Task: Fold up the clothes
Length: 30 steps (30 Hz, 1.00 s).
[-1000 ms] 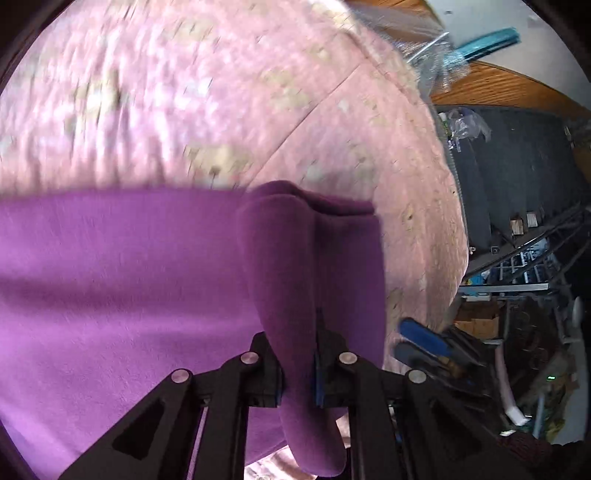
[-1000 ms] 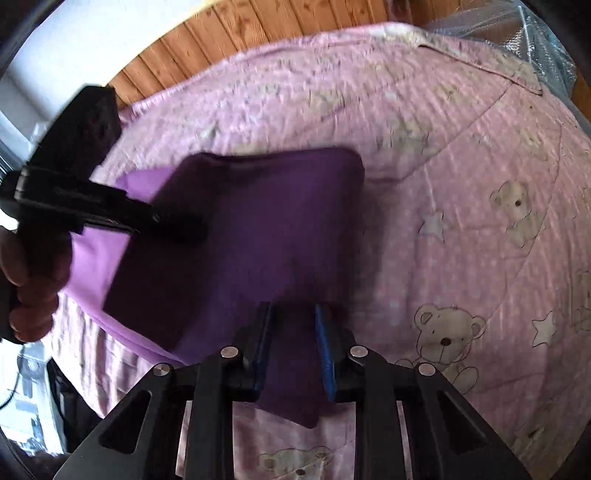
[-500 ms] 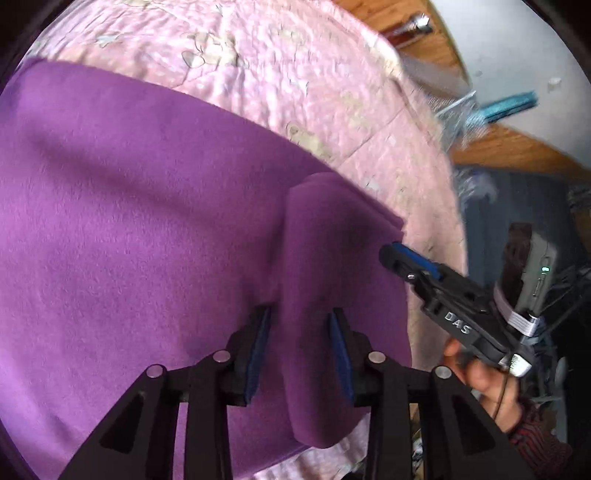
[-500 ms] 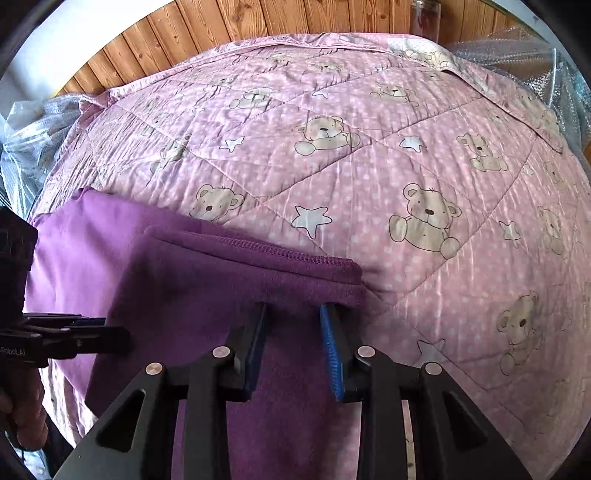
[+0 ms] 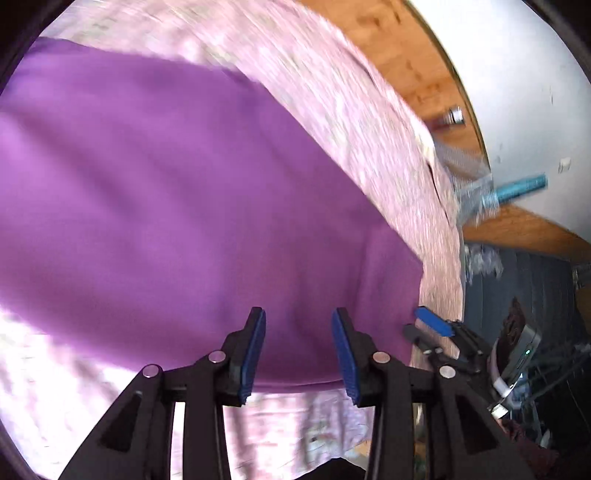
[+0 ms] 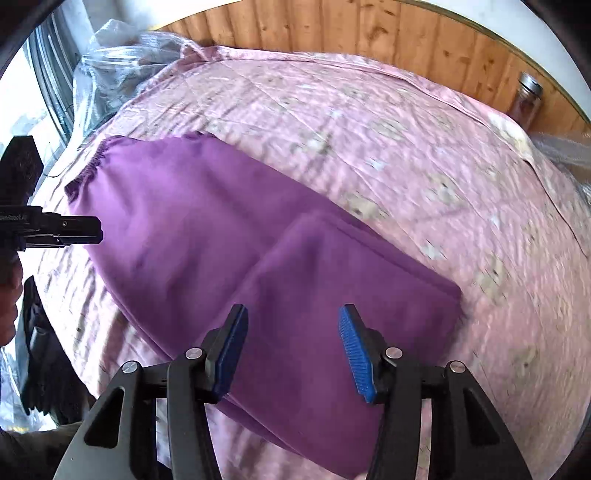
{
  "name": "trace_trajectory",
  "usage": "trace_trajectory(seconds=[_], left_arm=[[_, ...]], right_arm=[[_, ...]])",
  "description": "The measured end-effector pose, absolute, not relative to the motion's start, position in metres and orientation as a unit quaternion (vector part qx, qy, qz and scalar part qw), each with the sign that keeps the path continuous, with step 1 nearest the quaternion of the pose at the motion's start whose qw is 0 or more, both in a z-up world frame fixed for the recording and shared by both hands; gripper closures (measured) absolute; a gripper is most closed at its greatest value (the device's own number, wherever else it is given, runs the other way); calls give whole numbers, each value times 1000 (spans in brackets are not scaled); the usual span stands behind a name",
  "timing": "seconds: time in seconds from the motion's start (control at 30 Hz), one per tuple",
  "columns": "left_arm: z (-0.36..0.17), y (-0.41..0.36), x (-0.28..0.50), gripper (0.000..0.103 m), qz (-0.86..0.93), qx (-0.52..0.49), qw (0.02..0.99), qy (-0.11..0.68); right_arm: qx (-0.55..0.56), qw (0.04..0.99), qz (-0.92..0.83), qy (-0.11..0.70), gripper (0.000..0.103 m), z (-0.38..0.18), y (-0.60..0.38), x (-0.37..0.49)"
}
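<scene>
Garment: a purple garment [image 6: 229, 236] is lying flat on the bed [image 6: 424, 155], one end folded over itself as a darker top layer nearest the right tongs; a gathered waistband seems to be showing at the far end.
Left tongs [image 5: 298, 354]: standing wide open, gripping nothing, hovering just over the garment's near edge.
Right tongs [image 6: 291, 347]: also spread open and empty, sitting above the folded layer, not pinching it.
Step, as I judge it: one fold is looking done; the next grasp is not yet begun.
Risk: the fleece-like cloth is looking soft and thick, so a pinch may be catching both layers, or the quilt beneath, and dragging the fold askew.
Risk: the bed is giving underfoot, so pressing down may be wrinkling the quilted bedspread and shifting the edges.
Blur: both views are smearing, so exact edge alignment cannot be told.
Around: a glass jar [image 6: 526, 98] is standing by the wooden wall [image 6: 369, 33], crinkled plastic wrap [image 6: 110, 62] is lying at the far corner; both are well apart from the garment.
In the way: nothing is lying on the garment itself.
</scene>
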<state>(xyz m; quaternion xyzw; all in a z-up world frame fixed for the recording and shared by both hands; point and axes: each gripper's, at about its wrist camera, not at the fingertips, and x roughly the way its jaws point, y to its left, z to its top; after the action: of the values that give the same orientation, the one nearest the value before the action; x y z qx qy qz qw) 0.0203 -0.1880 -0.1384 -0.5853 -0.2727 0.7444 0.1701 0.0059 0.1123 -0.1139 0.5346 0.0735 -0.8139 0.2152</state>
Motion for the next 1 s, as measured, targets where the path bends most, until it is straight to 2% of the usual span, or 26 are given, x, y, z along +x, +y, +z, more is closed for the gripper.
trace_trajectory(seconds=[0.1,0.23,0.3,0.4,0.57,0.6,0.63,0.73,0.9,1.0], left_arm=[[-122,-284,33,53,781,-547,83,-291],[-132,-388,35,39,804,-492,-4,-334],[-138,-438,35,36,811,-463,-46,-355],[-162,-464,15,36,802,-457,-14,-385],[-174,-468,7,37,806,-458,11,-374],[-172,-467,9,47,810,-456,9,-368],[-170,-465,8,69,815,-455,10,-357],[-163,-457,7,90,828,-449,20,-335],[-143,-422,5,93,854,-434,54,-281],[-137,-400,8,93,862,-435,76,-250]], right_arm=[[544,275,-791,42,48,-106,34,-24],[582,340,-738,-29,47,-114,-72,-56],[602,357,-712,-50,47,-119,-121,-70],[619,364,-695,-34,47,-129,-183,-96],[636,346,-690,5,46,-150,-232,-130],[644,340,-685,-3,46,-155,-234,-136],[653,331,-681,-9,46,-160,-235,-141],[670,307,-676,-20,46,-164,-242,-154],[681,325,-656,-2,42,-149,-287,-157],[690,336,-639,43,38,-153,-322,-148]])
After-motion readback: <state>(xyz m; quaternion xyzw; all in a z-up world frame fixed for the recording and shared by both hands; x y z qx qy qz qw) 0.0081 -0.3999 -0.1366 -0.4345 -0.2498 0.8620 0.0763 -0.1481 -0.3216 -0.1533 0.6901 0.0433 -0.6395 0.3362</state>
